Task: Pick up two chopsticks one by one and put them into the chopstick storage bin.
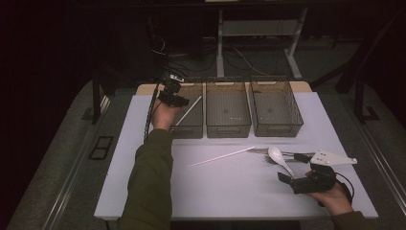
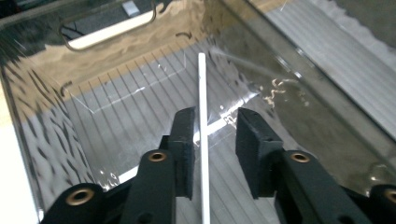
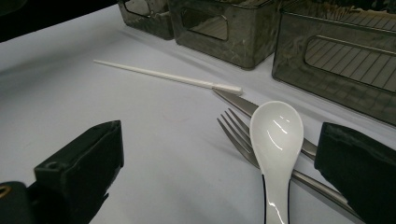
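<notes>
My left gripper hangs over the left of three dark see-through bins. In the left gripper view its jaws stand apart, open, with a thin white chopstick running between them close to the left pad; it slants inside the bin. My right gripper is open wide near the table's front right. Between its jaws lies a white spoon on top of a metal fork and a knife. A second white chopstick lies on the white table.
The middle bin and right bin stand side by side at the back of the table. The loose chopstick lies in front of the middle bin. A sleeved forearm reaches up the left side. The table edge is close behind my right gripper.
</notes>
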Demonstrator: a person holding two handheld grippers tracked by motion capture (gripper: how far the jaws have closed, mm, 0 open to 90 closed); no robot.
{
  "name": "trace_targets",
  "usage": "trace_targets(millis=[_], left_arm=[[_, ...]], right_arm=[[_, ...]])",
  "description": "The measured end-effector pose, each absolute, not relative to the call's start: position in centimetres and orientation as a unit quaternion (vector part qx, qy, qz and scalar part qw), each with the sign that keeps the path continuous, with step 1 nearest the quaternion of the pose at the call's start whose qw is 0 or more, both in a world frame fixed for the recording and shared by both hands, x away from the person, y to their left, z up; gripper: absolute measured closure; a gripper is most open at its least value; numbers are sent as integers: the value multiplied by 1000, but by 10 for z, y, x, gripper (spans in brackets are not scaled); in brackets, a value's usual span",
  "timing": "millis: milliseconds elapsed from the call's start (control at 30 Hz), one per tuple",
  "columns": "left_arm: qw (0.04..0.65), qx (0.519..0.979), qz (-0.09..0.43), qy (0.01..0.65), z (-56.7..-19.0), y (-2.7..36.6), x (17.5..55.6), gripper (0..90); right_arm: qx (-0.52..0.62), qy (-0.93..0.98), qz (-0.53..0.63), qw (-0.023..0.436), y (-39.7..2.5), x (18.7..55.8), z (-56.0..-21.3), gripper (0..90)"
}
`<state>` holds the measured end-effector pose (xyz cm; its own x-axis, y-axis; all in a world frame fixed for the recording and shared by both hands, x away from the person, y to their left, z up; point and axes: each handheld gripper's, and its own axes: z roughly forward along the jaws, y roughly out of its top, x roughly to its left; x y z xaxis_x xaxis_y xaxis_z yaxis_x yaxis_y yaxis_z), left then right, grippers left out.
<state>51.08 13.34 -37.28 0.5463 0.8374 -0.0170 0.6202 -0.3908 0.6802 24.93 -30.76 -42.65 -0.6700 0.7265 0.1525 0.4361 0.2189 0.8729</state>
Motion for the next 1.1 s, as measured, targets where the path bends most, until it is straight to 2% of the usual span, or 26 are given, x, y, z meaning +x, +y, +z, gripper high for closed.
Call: trace_targets(millis=[200, 667, 1100], left_arm=[[352, 820, 159, 423, -355, 136, 499, 509], [406, 831, 137, 356, -331, 138, 456, 340], [427, 844, 127, 298, -327, 124, 410, 284]], right_arm=[[380, 767, 496, 145, -307, 249, -427, 13], [382, 767, 493, 149, -307, 249, -427, 13], [383, 766, 493, 151, -307, 248, -427, 13]])
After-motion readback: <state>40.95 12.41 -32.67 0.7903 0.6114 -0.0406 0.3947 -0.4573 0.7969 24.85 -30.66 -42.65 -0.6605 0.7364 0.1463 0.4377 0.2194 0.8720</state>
